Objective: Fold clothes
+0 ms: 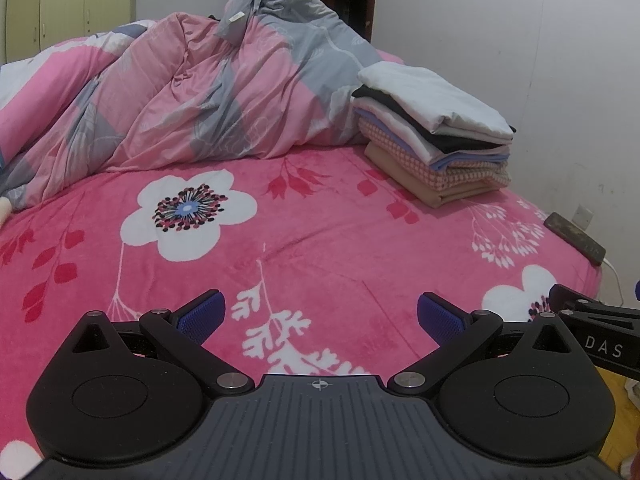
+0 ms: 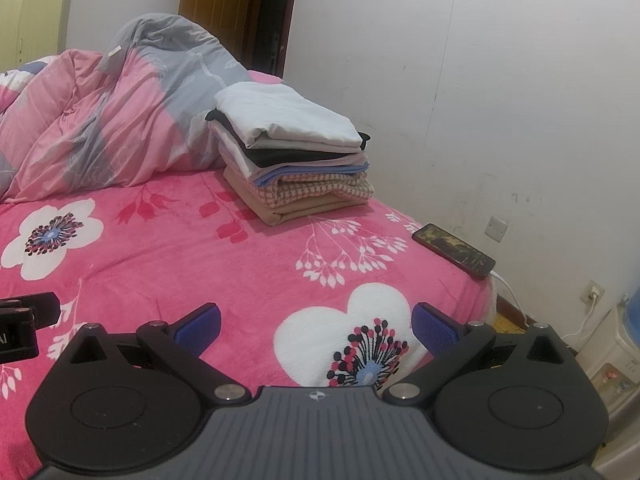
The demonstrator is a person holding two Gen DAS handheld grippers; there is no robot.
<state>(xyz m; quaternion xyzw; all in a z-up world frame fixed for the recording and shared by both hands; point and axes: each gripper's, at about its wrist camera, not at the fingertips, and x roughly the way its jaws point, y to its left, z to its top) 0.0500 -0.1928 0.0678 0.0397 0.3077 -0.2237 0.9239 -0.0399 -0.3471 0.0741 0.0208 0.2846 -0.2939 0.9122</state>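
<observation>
Pink floral bedspread point(image 1: 320, 216) bears folded clothes point(image 1: 436, 132) beside a white wall point(image 2: 500, 100).

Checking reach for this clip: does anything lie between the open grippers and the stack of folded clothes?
Nothing visible does. Only bare pink blanket separates the left gripper and right gripper from the stack of folded clothes; the phone lies off to the right.

Beneath your jaws lies the bed point(image 1: 320, 236), spread with a pink fleece blanket point(image 2: 168, 256) printed with white flowers and red sprigs. Ahead of the jaws and to their right, a stack of folded clothes point(image 2: 292, 156) rests on the blanket, a pale grey piece on top and a tan one at the bottom. Just beside it, to its left, a crumpled pink and grey quilt point(image 1: 192, 92) is heaped. A phone point(image 2: 454, 250) lies at the bed's right edge.
</observation>
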